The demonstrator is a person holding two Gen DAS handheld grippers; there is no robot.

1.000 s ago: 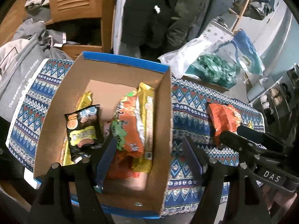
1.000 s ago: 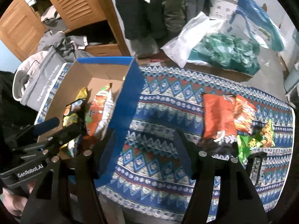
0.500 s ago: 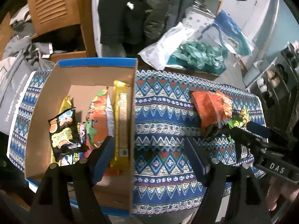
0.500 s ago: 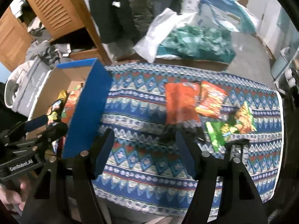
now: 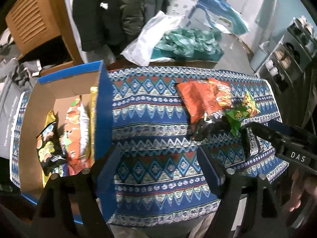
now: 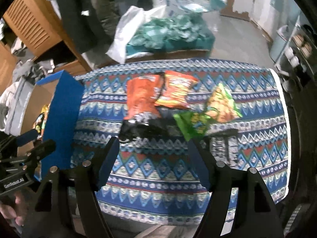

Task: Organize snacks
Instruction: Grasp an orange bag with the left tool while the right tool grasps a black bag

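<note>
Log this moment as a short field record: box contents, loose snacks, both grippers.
box: cardboard, blue-edged, left end of tablecloth; several snack packets inside
loose snacks: orange packets, green packets, a black packet, clustered right of box
left gripper: jaws opening, nothing between them
right gripper: jaws opening, nothing between them, near the black packet

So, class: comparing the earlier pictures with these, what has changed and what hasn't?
Both grippers, left and right, swung from the cardboard box toward the loose packets on the patterned cloth, jaws opening, nothing between them. Box, snacks and cloth stayed put.
</note>
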